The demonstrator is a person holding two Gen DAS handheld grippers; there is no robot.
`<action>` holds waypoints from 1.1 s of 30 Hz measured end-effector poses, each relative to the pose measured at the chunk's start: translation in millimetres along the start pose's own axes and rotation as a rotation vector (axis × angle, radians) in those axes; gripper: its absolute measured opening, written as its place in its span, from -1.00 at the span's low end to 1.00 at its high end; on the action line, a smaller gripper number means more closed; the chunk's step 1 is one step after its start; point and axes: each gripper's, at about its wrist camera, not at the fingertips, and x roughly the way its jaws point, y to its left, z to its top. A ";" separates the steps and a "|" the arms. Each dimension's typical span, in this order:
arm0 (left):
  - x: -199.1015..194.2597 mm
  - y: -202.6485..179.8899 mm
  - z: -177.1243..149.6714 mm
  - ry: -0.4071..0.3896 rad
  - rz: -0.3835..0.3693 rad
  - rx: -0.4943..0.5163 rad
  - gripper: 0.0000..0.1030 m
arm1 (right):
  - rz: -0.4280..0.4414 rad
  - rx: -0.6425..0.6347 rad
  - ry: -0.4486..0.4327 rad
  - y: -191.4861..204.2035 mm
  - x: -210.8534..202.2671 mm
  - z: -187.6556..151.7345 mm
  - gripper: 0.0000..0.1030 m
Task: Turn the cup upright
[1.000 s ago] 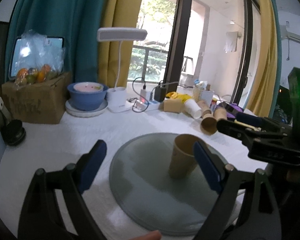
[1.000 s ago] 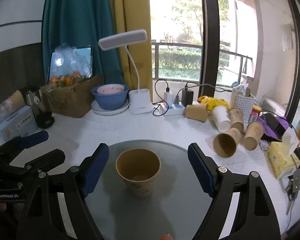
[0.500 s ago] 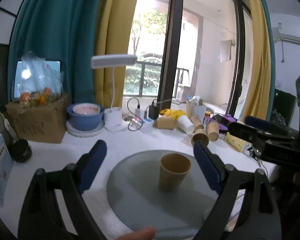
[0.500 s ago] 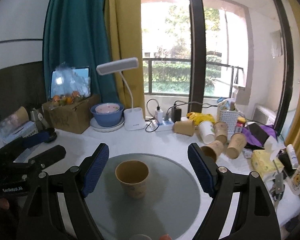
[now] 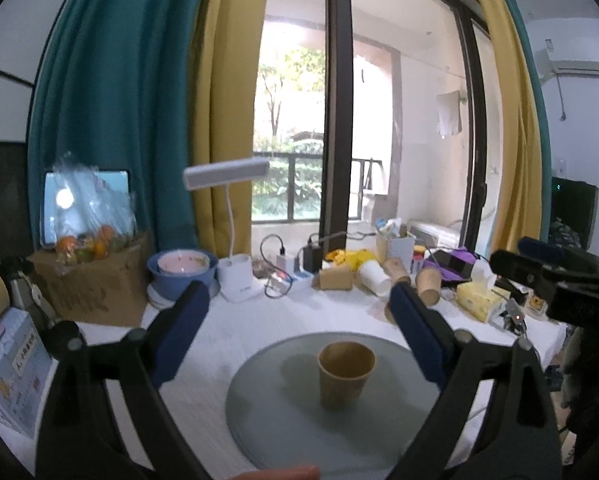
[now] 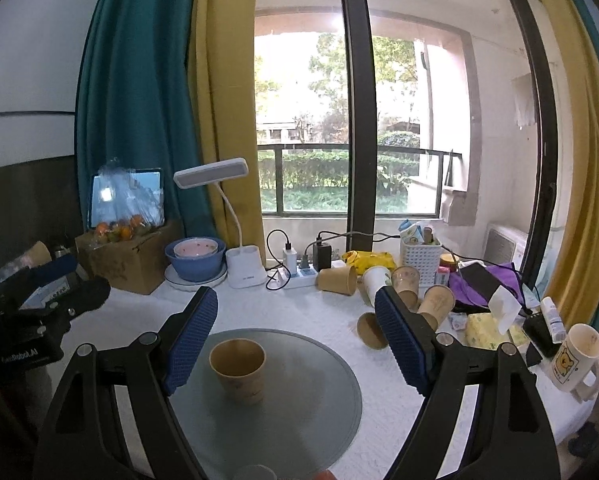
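One cup (image 6: 238,370) stands upright on the glass plate (image 6: 299,408), its far-side cups at two o'clock partly hidden; both the left tongs (image 5: 299,332) and the right tongs (image 6: 295,336) gape, released.

The cup (image 6: 238,369) stands upright on the round tray (image 6: 319,396) on the table (image 6: 299,312), with toppled cups (image 6: 379,292) behind to the right and a lamp (image 6: 235,236) behind.

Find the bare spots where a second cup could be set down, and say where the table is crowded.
Free: the grey round plate around the upright paper cup, and the white cloth between the plate and the power strip. Crowded: the tipped cups at right and the back row by the blue bowl.
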 end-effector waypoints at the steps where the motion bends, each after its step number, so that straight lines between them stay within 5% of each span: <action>1: -0.9 -0.9 0.7 -0.012 0.005 0.007 0.83 | 0.001 0.002 -0.001 -0.7 0.0 -0.2 0.62; 33: -6.1 -2.3 -4.0 -0.028 -0.009 0.010 0.84 | 0.017 0.005 0.021 2.9 8.3 -3.0 0.62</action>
